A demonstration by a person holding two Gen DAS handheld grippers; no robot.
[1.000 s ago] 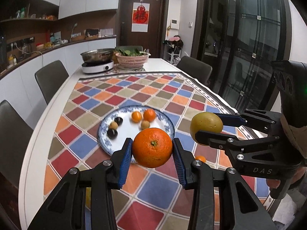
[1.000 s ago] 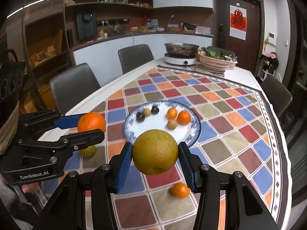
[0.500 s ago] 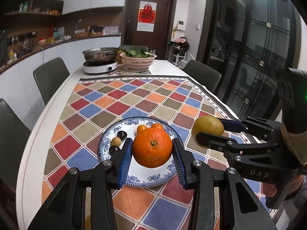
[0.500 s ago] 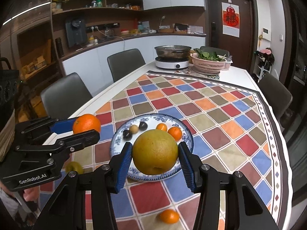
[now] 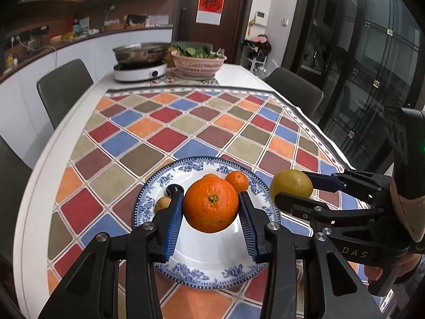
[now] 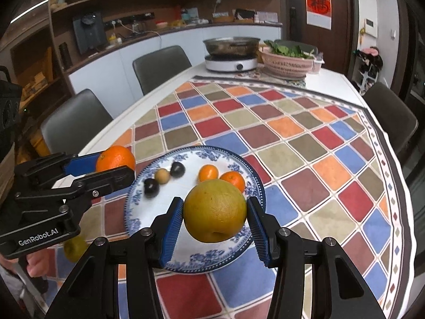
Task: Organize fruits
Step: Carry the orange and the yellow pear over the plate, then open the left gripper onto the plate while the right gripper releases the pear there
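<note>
Moved: both your grippers slid forward over the plate (image 5: 148, 199) since a second ago.
Left gripper (image 5: 209, 222): jaws clamped on orange (image 5: 210, 208).
Right gripper (image 6: 215, 228): clamped on yellow fruit (image 6: 215, 210).
Next: lower, release gently.

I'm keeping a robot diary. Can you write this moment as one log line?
left gripper: holds orange | right gripper: holds yellow fruit | both over plate | not released

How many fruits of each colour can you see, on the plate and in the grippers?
Orange: 3, big orange, two small ones
Yellow-green: 2, held fruit, one on cloth
Dark: 2
Tan: 1
Total: 8
</note>
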